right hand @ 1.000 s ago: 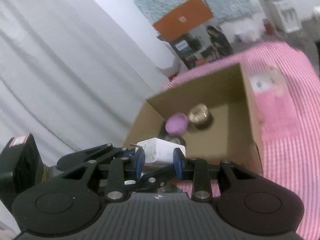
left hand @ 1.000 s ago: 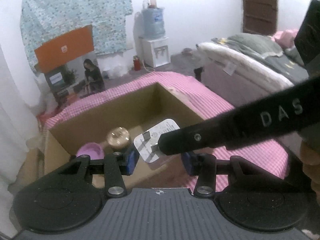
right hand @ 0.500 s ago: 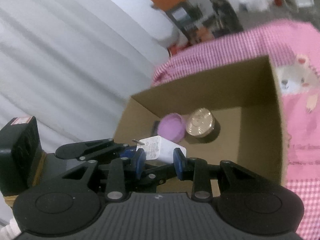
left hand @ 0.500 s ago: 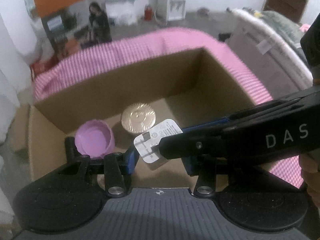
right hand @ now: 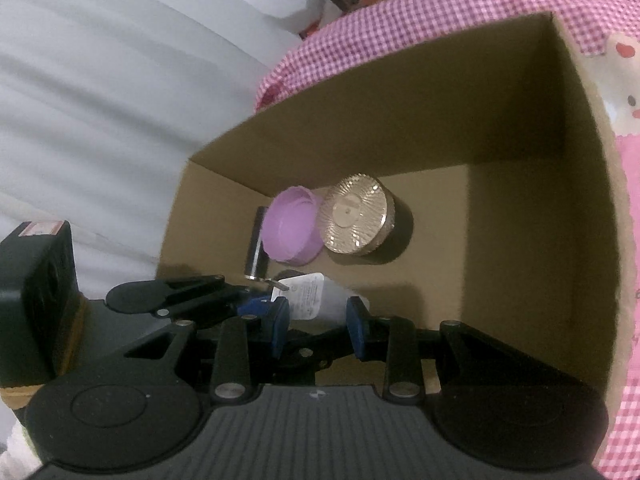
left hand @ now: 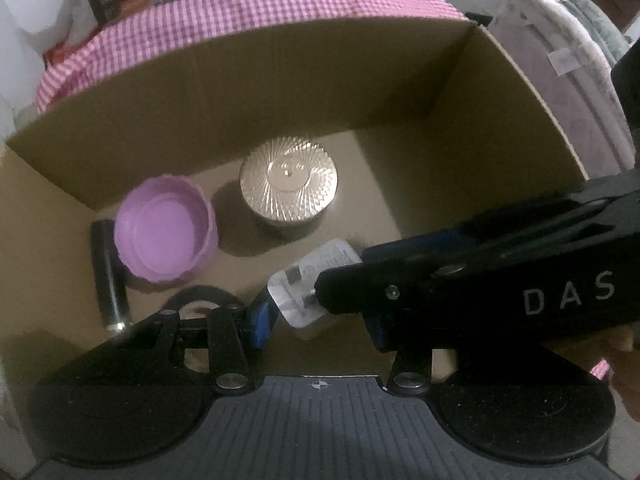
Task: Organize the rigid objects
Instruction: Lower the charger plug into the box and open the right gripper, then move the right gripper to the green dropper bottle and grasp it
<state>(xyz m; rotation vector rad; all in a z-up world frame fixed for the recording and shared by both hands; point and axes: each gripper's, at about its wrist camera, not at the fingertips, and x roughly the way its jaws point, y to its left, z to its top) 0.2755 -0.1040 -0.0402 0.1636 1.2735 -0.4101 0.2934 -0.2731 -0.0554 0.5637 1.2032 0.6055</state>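
Note:
A white charger plug hangs low inside the open cardboard box. My right gripper is shut on the plug. My left gripper is open around the same plug; the right gripper crosses in front of it from the right. On the box floor lie a gold-lidded jar, a purple cap, a black cylinder and a black ring.
The box stands on a pink checked cloth. A bed lies to the right, white curtains to the left.
Both grippers have moved forward and down into the box with the plug; the jar and purple cap now look larger and closer.

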